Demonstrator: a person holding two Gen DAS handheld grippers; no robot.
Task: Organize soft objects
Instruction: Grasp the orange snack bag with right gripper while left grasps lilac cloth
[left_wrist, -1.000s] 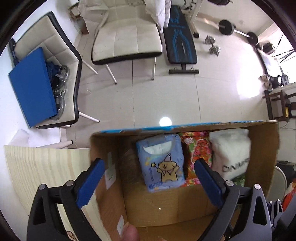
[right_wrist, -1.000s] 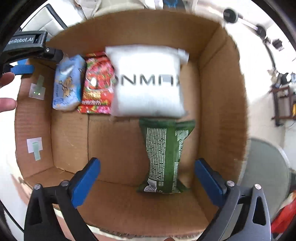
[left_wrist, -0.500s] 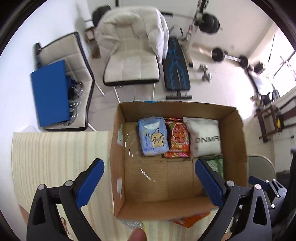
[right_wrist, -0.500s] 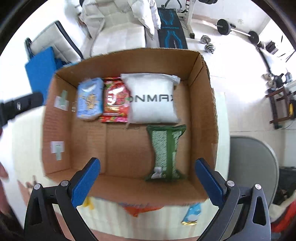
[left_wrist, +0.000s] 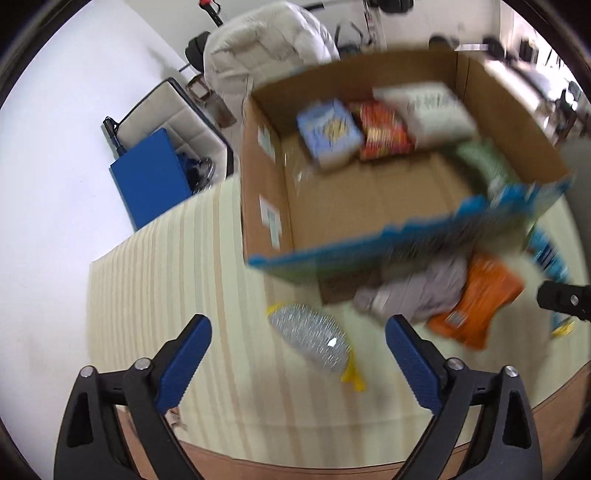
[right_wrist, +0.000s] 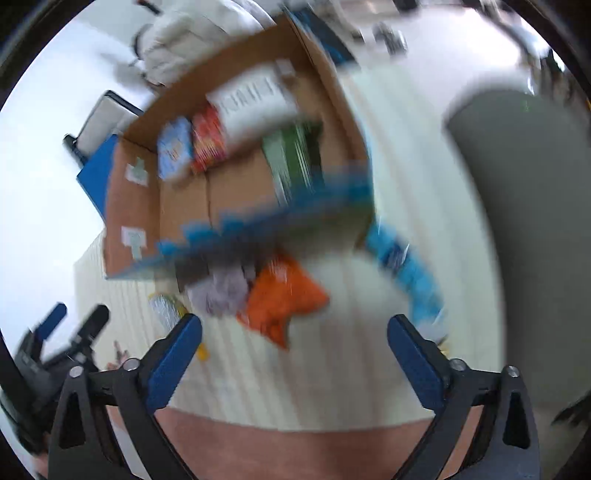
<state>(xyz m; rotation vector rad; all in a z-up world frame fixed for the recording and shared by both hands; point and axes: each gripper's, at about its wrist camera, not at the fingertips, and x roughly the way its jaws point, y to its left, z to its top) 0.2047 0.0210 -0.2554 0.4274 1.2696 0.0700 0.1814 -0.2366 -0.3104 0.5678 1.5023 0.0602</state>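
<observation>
A cardboard box (left_wrist: 266, 177) on the striped table holds a blue tissue pack (left_wrist: 328, 133), a red pack (left_wrist: 384, 129), a white pack (left_wrist: 428, 110) and a green packet (left_wrist: 484, 162). In front of the box lie a silver packet (left_wrist: 314, 339), a grey cloth (left_wrist: 417, 295), an orange packet (left_wrist: 476, 299) and a blue packet (right_wrist: 410, 269). My left gripper (left_wrist: 297, 358) is open and empty, over the silver packet. My right gripper (right_wrist: 293, 354) is open and empty, near the orange packet (right_wrist: 284, 302). Both views are blurred.
A white chair with a blue pad (left_wrist: 151, 177) and a chair draped with a white coat (left_wrist: 258, 55) stand beyond the table. A grey round seat (right_wrist: 524, 221) is to the right. The table's front edge (left_wrist: 295, 465) is close below.
Both grippers have pulled back from above the box toward the table's front. The loose packets and cloth in front of the box have come into view.
</observation>
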